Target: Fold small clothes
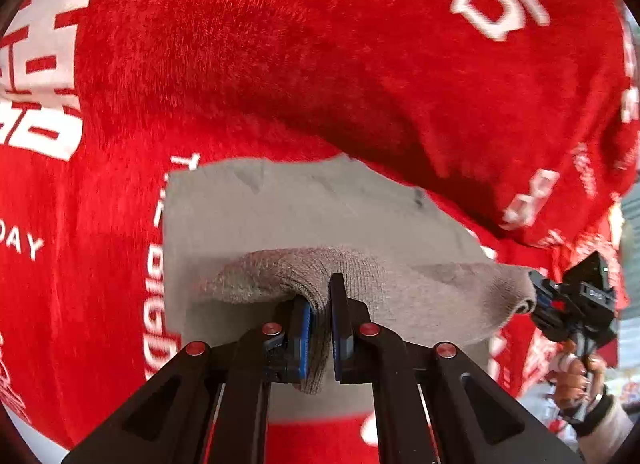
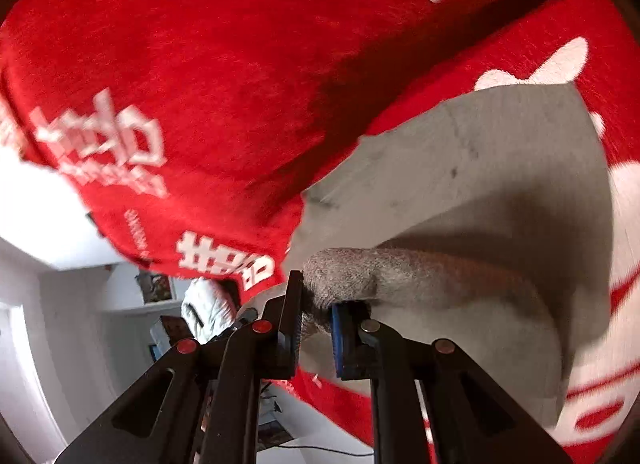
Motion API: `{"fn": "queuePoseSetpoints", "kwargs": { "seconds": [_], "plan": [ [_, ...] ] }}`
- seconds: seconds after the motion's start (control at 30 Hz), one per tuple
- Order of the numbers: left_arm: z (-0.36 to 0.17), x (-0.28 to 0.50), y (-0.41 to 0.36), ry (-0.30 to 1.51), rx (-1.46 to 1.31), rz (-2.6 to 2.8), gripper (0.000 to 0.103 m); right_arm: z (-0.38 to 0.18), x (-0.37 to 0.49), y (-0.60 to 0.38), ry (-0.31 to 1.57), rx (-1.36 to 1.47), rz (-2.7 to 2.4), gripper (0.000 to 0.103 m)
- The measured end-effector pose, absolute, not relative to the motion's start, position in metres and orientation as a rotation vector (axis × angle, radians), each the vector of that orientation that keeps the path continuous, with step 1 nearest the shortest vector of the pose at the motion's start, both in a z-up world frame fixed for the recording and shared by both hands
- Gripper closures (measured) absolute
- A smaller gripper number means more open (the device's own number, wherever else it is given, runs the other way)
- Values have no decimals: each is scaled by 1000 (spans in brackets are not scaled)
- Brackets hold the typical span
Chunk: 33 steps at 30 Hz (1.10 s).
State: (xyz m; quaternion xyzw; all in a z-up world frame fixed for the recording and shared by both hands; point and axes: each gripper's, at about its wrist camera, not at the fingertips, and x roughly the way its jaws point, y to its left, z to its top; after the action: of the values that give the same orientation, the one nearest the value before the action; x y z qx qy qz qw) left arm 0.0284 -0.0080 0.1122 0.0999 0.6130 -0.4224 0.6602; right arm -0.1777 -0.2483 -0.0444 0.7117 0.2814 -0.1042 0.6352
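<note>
A small grey knit garment (image 1: pixel 360 224) lies on a red cloth with white lettering (image 1: pixel 280 44). Its near edge is lifted and folded over. My left gripper (image 1: pixel 320 304) is shut on the rolled near edge at its middle-left. My right gripper (image 2: pixel 316 304) is shut on the other end of the same edge, and it shows at the right in the left wrist view (image 1: pixel 568 300). The garment also fills the right side of the right wrist view (image 2: pixel 480 192). The held edge sags between the two grippers.
The red cloth (image 2: pixel 200 64) covers the work surface and hangs over its edge. Beyond the edge at lower left are a white room, a shelf and a person's white sleeve (image 2: pixel 208 312). A gloved hand (image 1: pixel 580 380) holds the right gripper's handle.
</note>
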Motion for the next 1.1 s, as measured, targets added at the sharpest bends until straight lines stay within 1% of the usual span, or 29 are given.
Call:
{"fn": "queuePoseSetpoints", "kwargs": {
  "seconds": [0.13, 0.17, 0.23, 0.3, 0.4, 0.43, 0.47, 0.53, 0.6, 0.67, 0.7, 0.8, 0.93, 1.1],
  "plan": [
    [86, 41, -30, 1393, 277, -876, 94, -74, -170, -261, 692, 1667, -283, 89],
    [80, 42, -32, 1388, 288, -848, 94, -80, -168, -264, 698, 1682, -291, 86],
    [74, 47, -36, 1392, 306, -797, 94, -85, -168, -269, 712, 1703, -306, 86],
    [71, 55, -37, 1404, 320, -735, 94, -86, -170, -271, 717, 1719, -308, 82],
    [84, 67, -30, 1367, 303, -689, 94, -73, -177, -276, 695, 1683, -335, 71],
    [90, 70, -27, 1352, 300, -684, 94, -67, -180, -278, 685, 1664, -352, 63],
    [96, 72, -24, 1341, 297, -687, 94, -60, -183, -278, 671, 1643, -366, 60],
    [107, 73, -19, 1324, 310, -704, 94, -48, -189, -276, 666, 1604, -369, 60],
    [112, 66, -14, 1322, 337, -741, 94, -39, -188, -269, 703, 1550, -345, 60],
    [110, 54, -12, 1350, 373, -790, 94, -36, -182, -259, 778, 1487, -318, 65],
    [107, 48, -11, 1366, 389, -809, 94, -37, -178, -255, 813, 1456, -312, 66],
    [88, 22, -14, 1434, 445, -876, 94, -44, -165, -245, 913, 1369, -297, 67],
    [55, -12, -28, 1558, 485, -967, 94, -55, -144, -245, 950, 1323, -291, 67],
    [34, -27, -62, 1552, 522, -988, 94, -67, -120, -255, 1025, 1222, -336, 67]
  ]
}}
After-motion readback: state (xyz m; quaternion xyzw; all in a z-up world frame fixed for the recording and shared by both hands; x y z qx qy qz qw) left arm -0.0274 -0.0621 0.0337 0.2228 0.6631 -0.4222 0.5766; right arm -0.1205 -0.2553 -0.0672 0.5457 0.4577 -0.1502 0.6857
